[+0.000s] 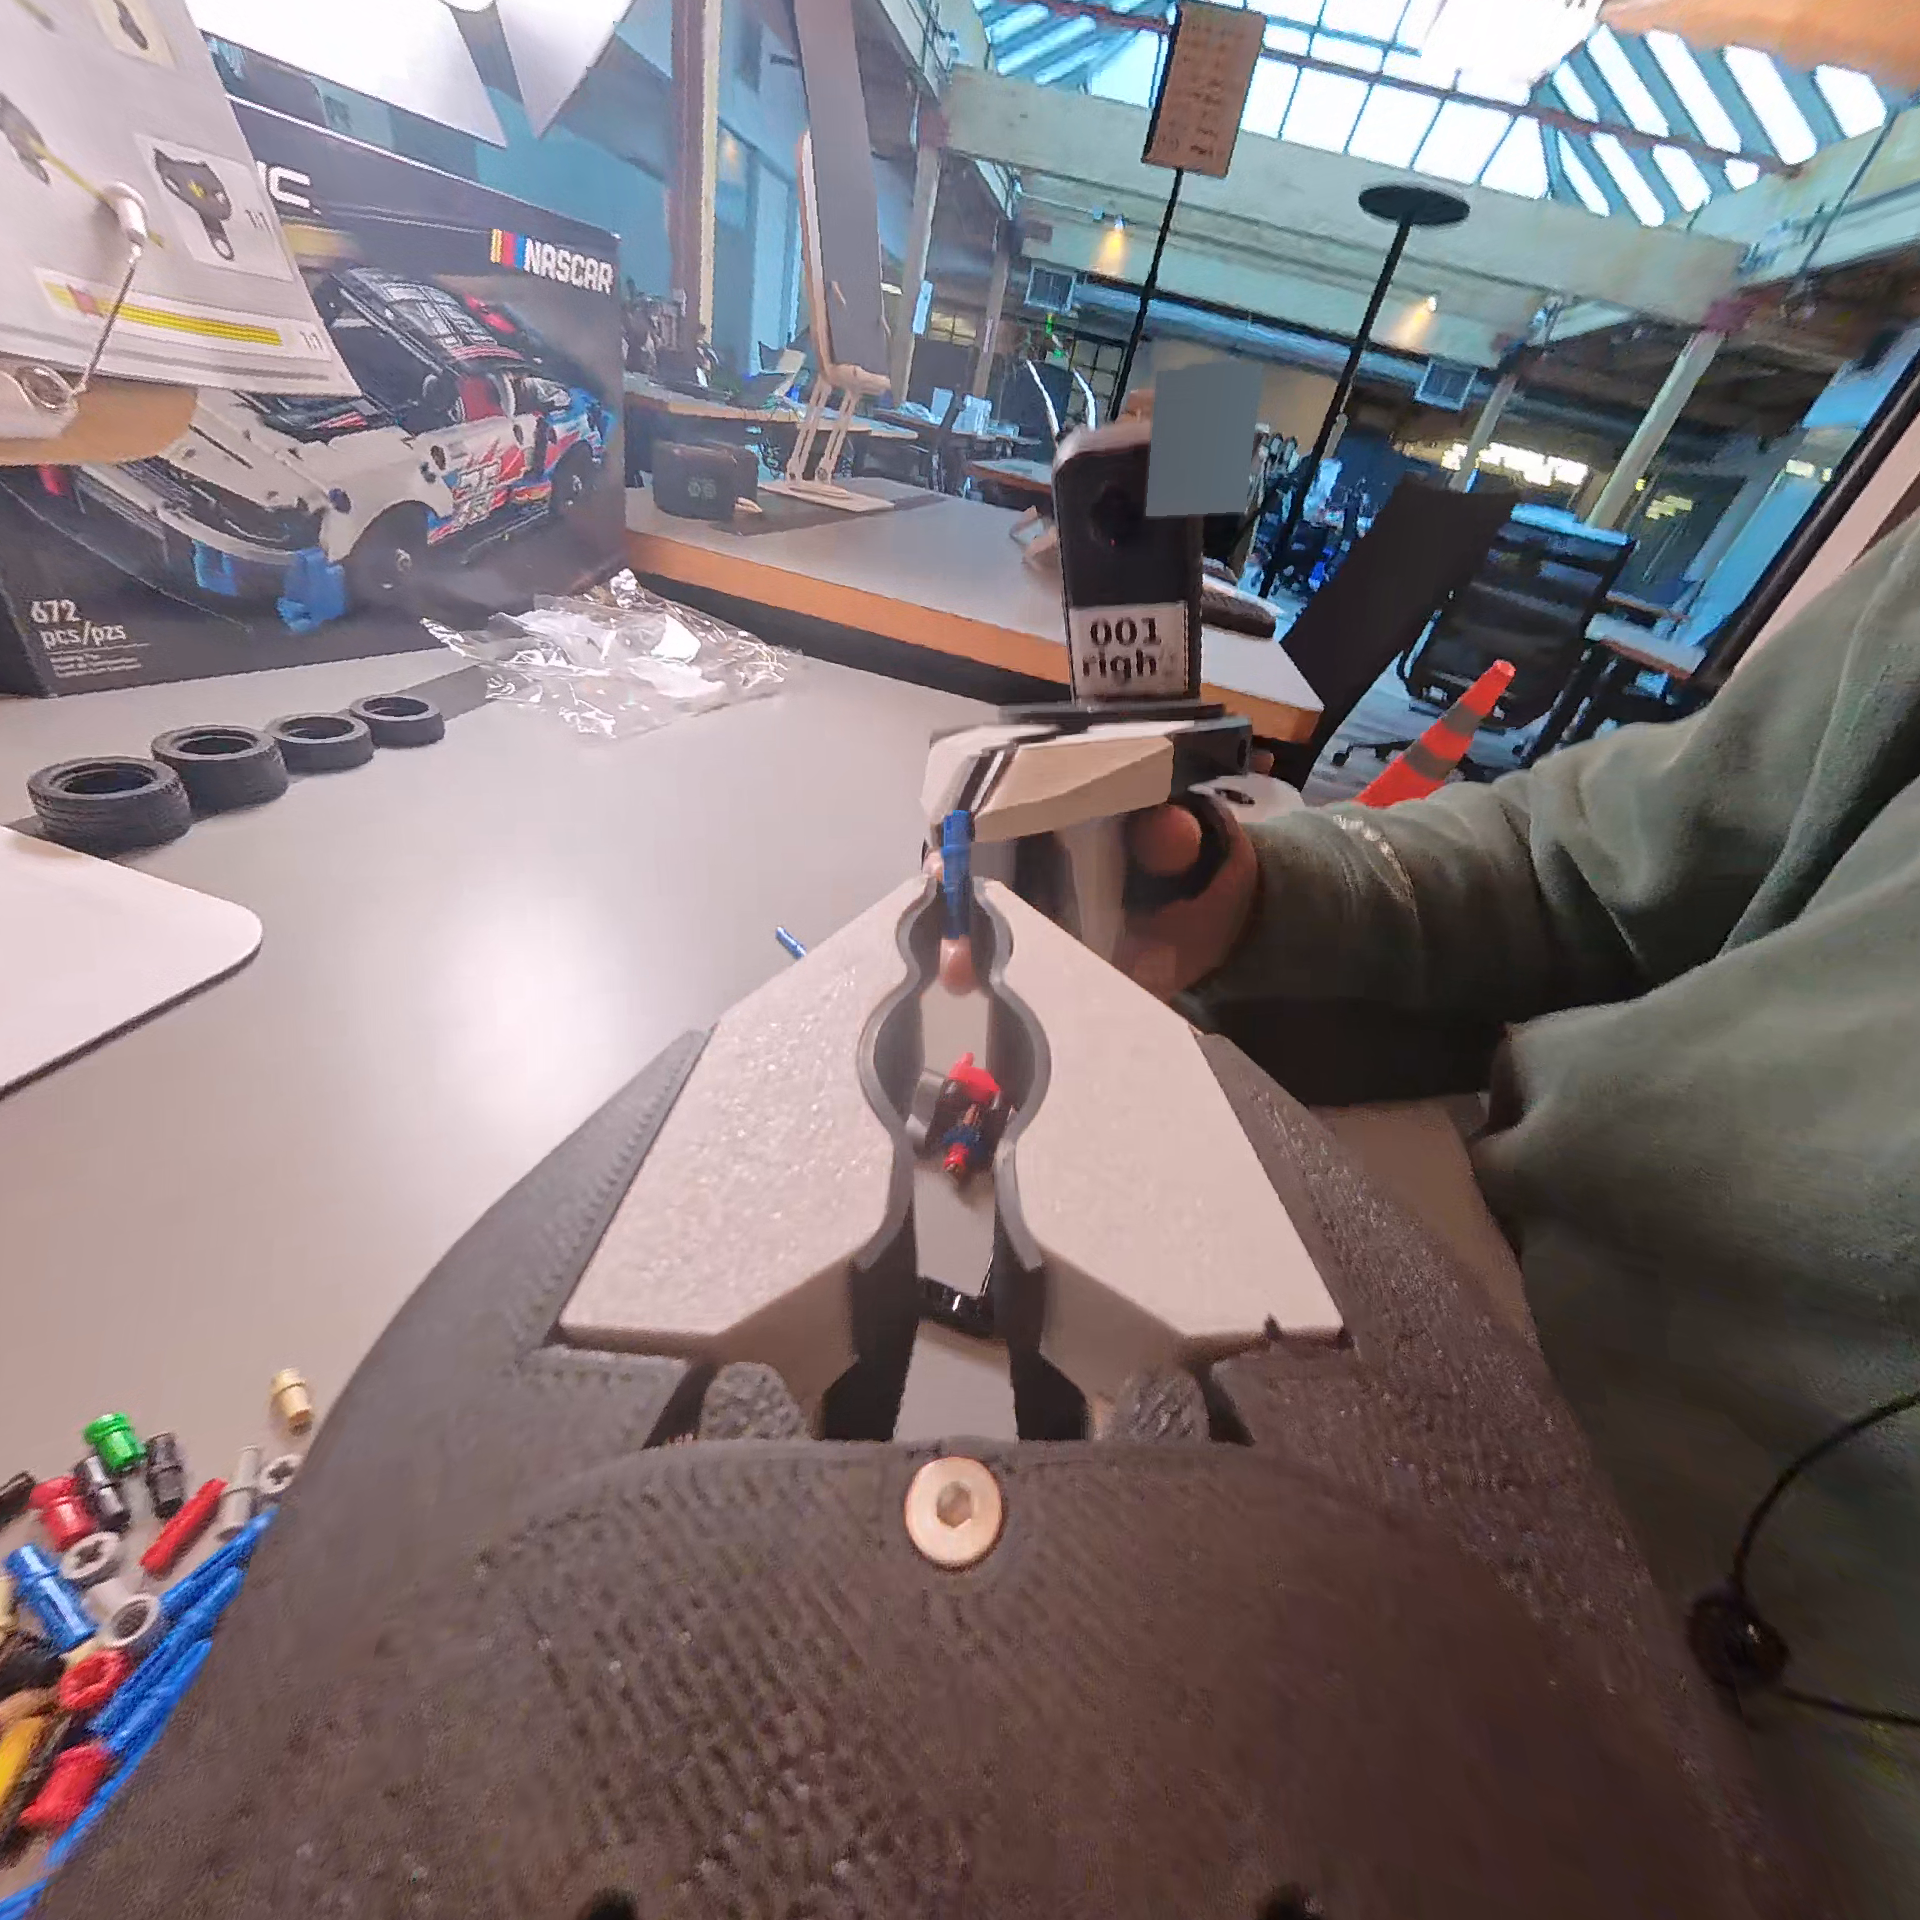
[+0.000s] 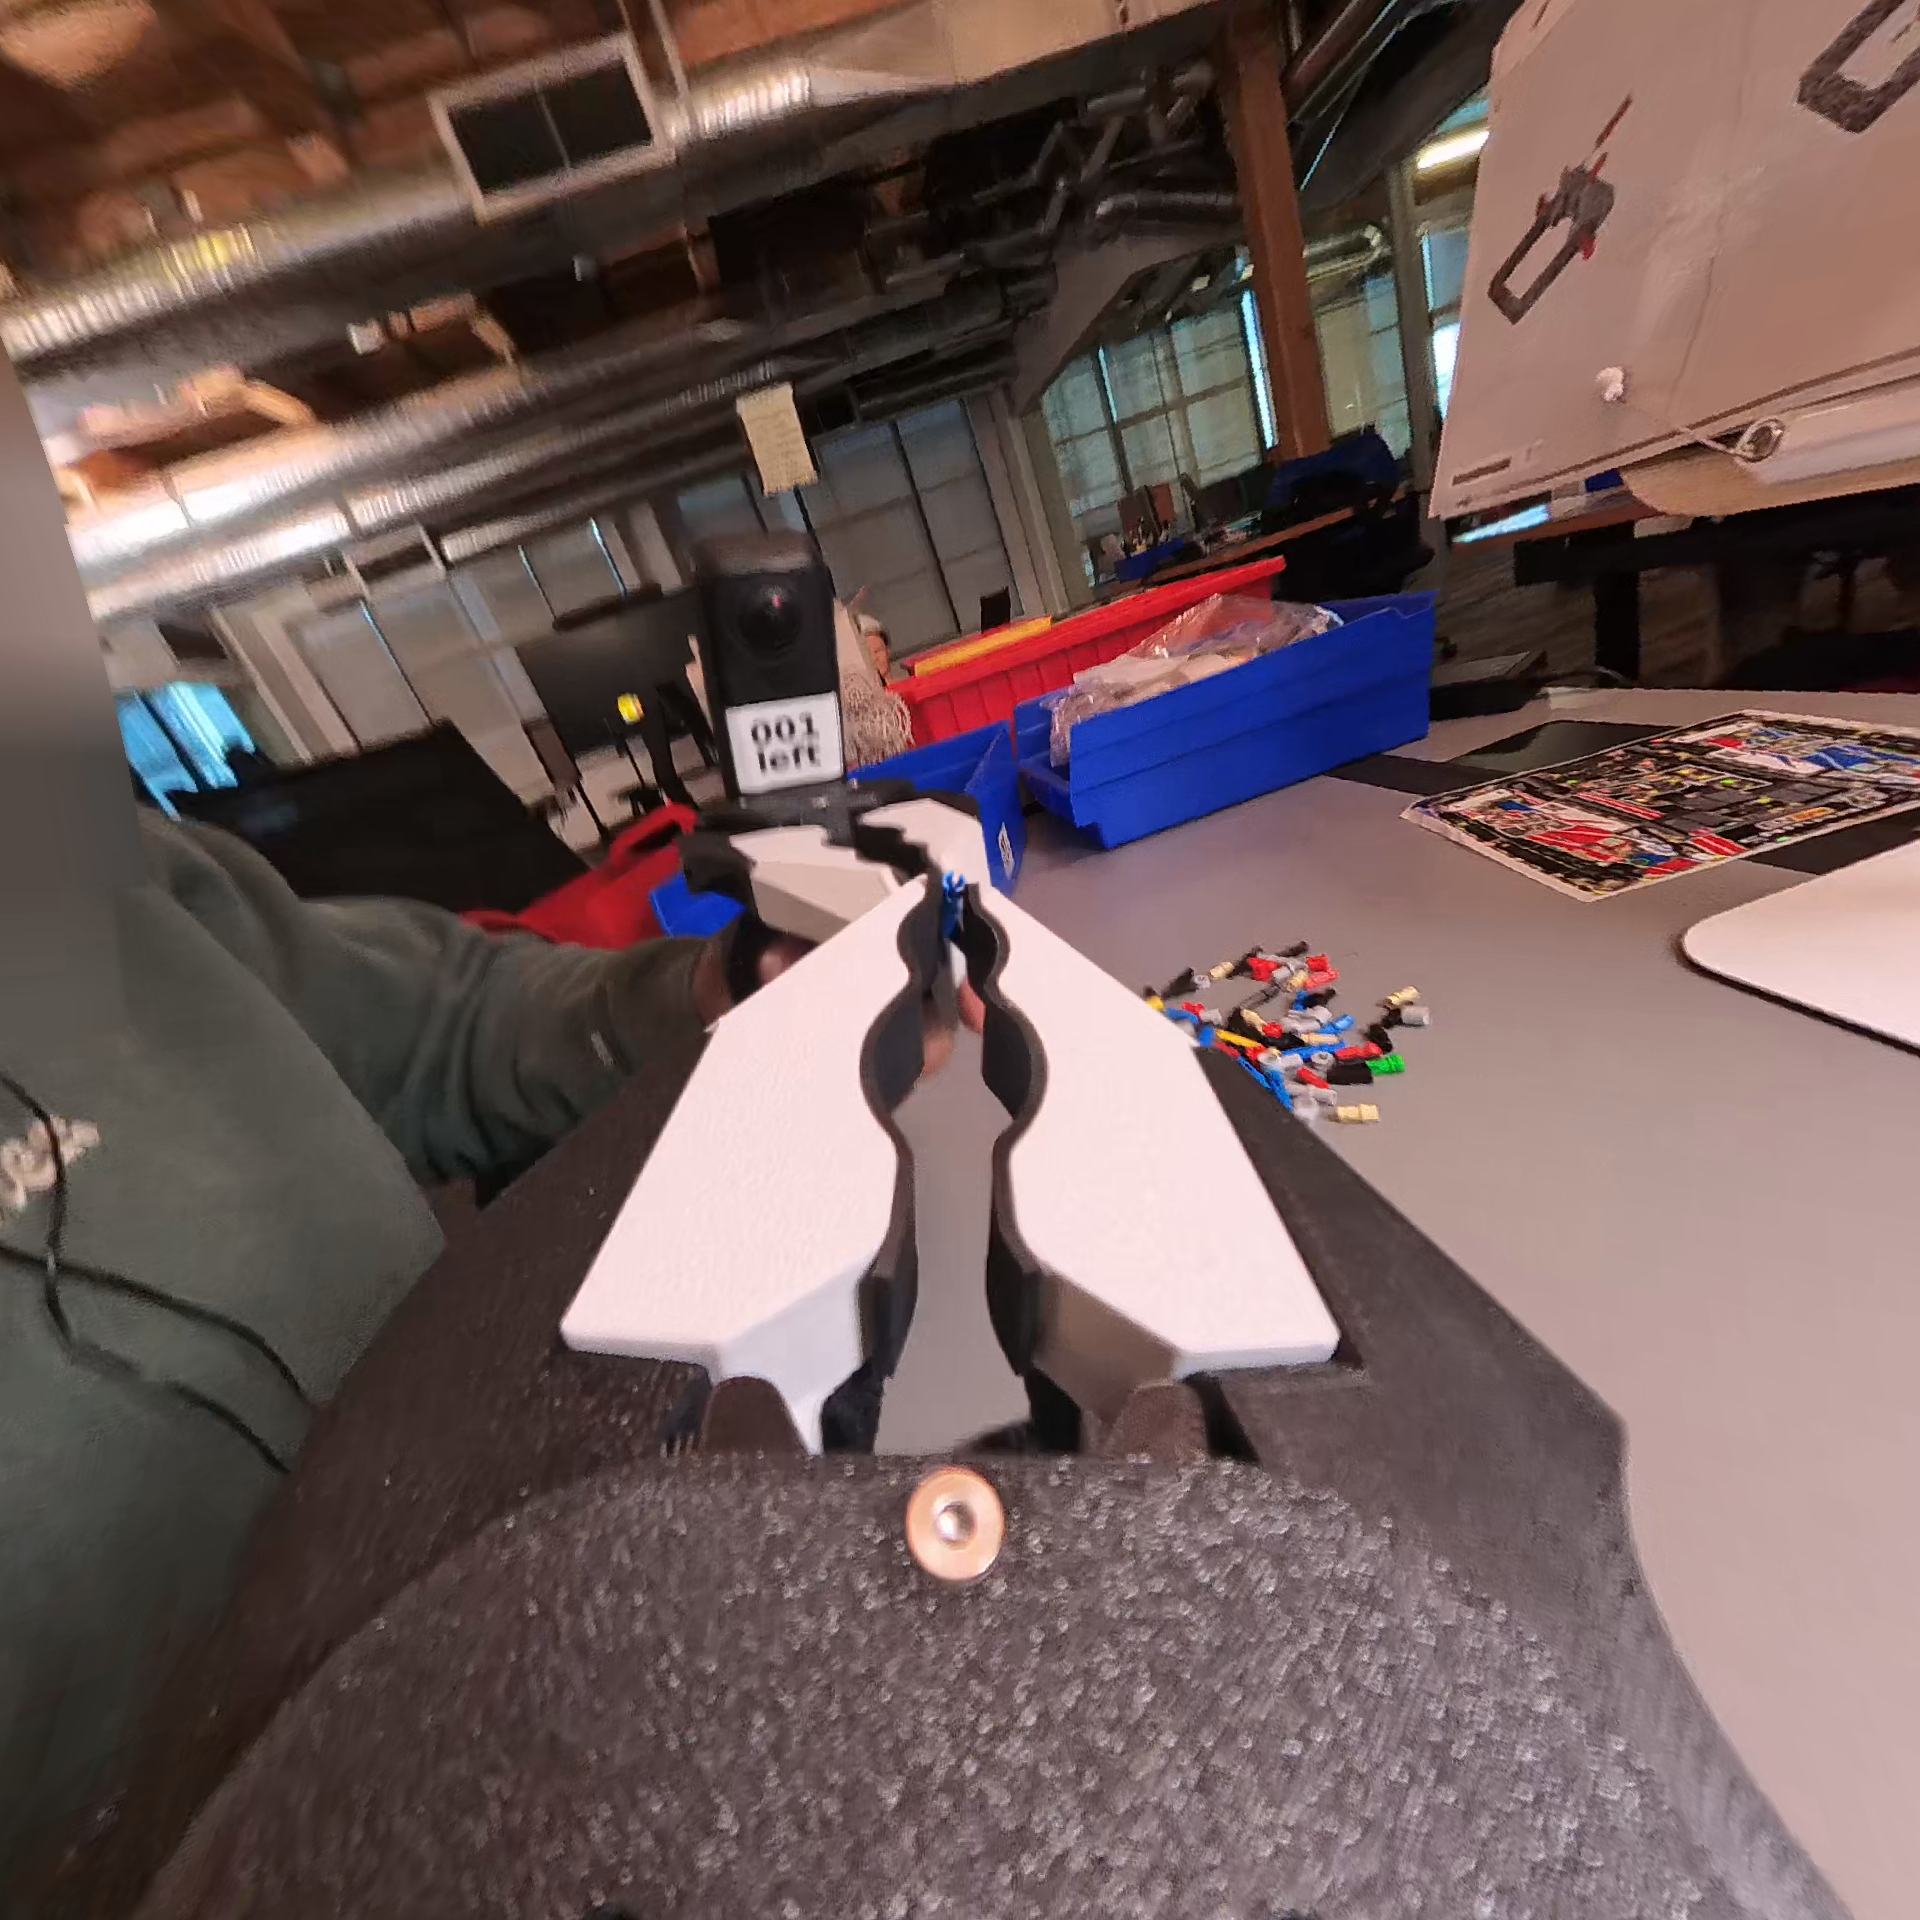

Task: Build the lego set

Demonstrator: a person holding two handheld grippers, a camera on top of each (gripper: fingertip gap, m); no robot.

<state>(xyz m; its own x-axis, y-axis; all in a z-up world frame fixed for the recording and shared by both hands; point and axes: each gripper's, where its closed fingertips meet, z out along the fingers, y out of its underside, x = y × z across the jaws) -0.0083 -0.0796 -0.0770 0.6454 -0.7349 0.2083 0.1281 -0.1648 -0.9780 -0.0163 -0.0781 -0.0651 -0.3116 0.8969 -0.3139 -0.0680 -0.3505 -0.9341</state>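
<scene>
Above the grey bench, held up in the air, the two grippers meet tip to tip. Left gripper (image 1: 954,914) is nearly closed at the tips, pinching a blue pin (image 1: 956,860) that stands upright; right gripper (image 2: 951,909) also nearly closed, its tips touching the same blue pin from the other side. Which one really carries it — cannot tell. A small red-and-blue sub-assembly (image 1: 966,1117) shows through the gap between the left fingers; held or lying below, unclear.

Progress looks early. Loose small parts pile (image 2: 1299,1029) still spread on the bench, mid-way along the near edge. Four tyres (image 1: 223,764) lined up unmounted toward the far edge, by the set box (image 1: 312,436). Empty plastic bag (image 1: 623,655) beside the box. Sticker sheet (image 2: 1683,800) lies unused toward the far right edge. Instruction booklet (image 1: 135,187) clipped up above the bench. No car body visible; nearly the whole build appears left.
</scene>
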